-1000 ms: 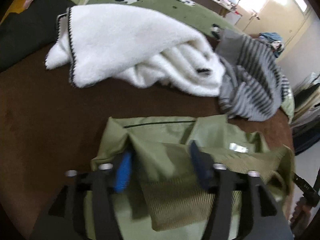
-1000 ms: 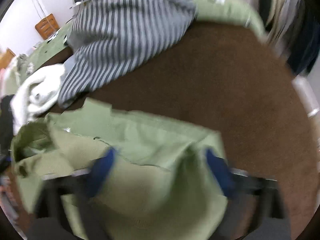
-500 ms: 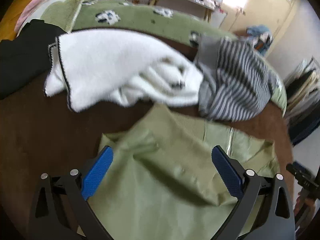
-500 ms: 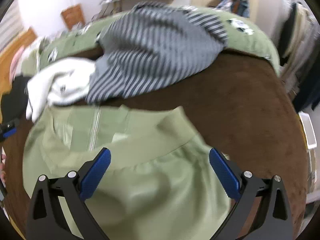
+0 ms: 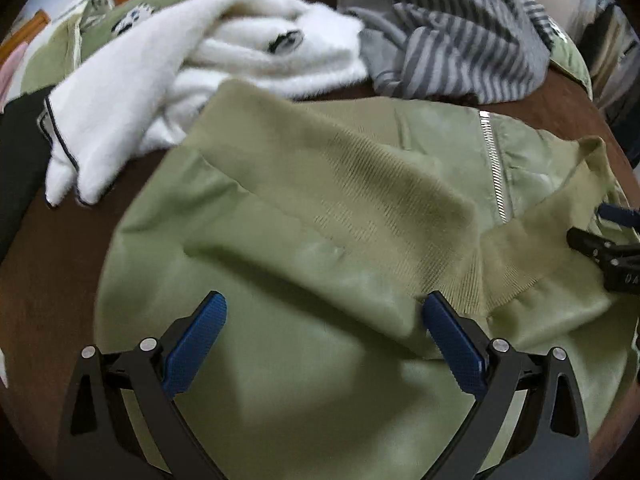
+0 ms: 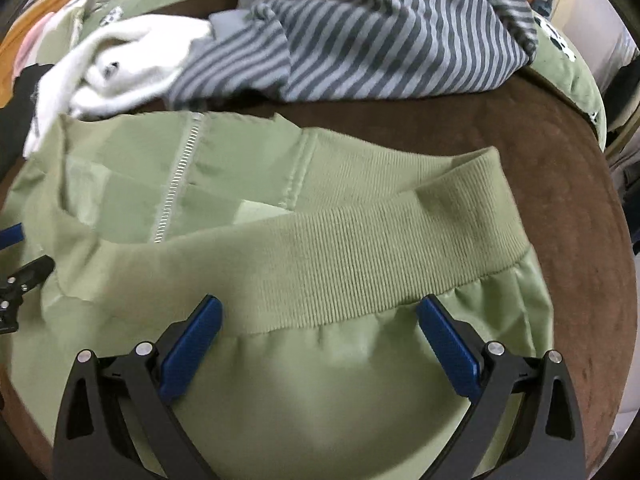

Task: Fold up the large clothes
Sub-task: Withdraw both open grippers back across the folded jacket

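An olive green jacket (image 5: 304, 208) with a silver zipper (image 5: 494, 168) and a ribbed hem band (image 6: 360, 236) lies folded over on a brown surface (image 6: 568, 184). My left gripper (image 5: 324, 344) is open and empty, hovering over the jacket's near left part. My right gripper (image 6: 318, 344) is open and empty, just short of the ribbed band. The right gripper's tip shows at the right edge of the left wrist view (image 5: 604, 248). The left gripper's tip shows at the left edge of the right wrist view (image 6: 16, 276).
A white fluffy garment (image 5: 192, 64) and a grey striped garment (image 5: 460, 36) lie beyond the jacket. A black garment (image 5: 20, 152) lies at far left. A green blanket with a panda print (image 6: 568, 64) edges the brown surface.
Both grippers have let go of the jacket and opened wide. The jacket's lower half now lies folded up over its zipper side, and both grippers have drawn back over it.
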Demonstrator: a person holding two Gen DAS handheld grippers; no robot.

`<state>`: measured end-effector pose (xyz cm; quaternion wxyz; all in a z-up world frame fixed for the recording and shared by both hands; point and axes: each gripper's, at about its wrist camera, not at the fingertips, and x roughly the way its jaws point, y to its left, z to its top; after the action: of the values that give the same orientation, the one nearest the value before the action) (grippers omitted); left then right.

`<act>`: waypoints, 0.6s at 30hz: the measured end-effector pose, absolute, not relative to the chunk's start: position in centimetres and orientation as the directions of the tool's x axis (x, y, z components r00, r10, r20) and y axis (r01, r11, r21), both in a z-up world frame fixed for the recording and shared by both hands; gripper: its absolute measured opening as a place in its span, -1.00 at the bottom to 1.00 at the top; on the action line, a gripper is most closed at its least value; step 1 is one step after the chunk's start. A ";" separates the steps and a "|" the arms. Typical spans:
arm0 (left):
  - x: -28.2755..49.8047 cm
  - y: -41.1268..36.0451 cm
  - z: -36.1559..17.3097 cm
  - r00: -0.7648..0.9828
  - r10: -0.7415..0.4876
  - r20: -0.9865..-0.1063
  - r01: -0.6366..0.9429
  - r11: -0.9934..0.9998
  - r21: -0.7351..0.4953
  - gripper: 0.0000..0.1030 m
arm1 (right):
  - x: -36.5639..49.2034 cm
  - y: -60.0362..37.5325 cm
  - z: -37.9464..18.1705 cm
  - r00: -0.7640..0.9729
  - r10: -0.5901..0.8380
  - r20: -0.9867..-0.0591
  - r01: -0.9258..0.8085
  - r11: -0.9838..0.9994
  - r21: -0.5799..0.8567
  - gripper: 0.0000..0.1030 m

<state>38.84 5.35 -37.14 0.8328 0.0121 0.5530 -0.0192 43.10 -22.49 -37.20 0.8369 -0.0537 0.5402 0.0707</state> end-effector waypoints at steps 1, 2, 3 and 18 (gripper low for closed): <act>39.2 5.5 -37.4 0.393 -0.016 -0.919 0.036 0.999 -0.002 0.89 | 43.4 -22.8 -37.6 0.415 0.060 -0.908 -0.157 0.988 -0.007 0.89; 39.3 5.6 -37.6 0.400 -0.012 -0.917 0.032 0.999 0.001 0.89 | 43.6 -23.0 -37.8 0.421 0.057 -0.905 -0.143 0.990 -0.004 0.89; 39.6 5.6 -37.8 0.405 -0.007 -0.914 0.030 1.000 0.006 0.89 | 43.9 -23.2 -38.1 0.433 0.051 -0.900 -0.124 0.992 -0.003 0.89; 44.5 6.1 -38.5 0.501 -0.001 -0.866 -0.060 0.998 -0.036 0.90 | 46.8 -25.4 -37.9 0.580 -0.033 -0.814 0.031 0.999 -0.019 0.89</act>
<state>44.51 6.11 -38.50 0.8657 -0.0307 0.4994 0.0170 46.76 -25.38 -37.92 0.8889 -0.0012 0.4578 -0.0180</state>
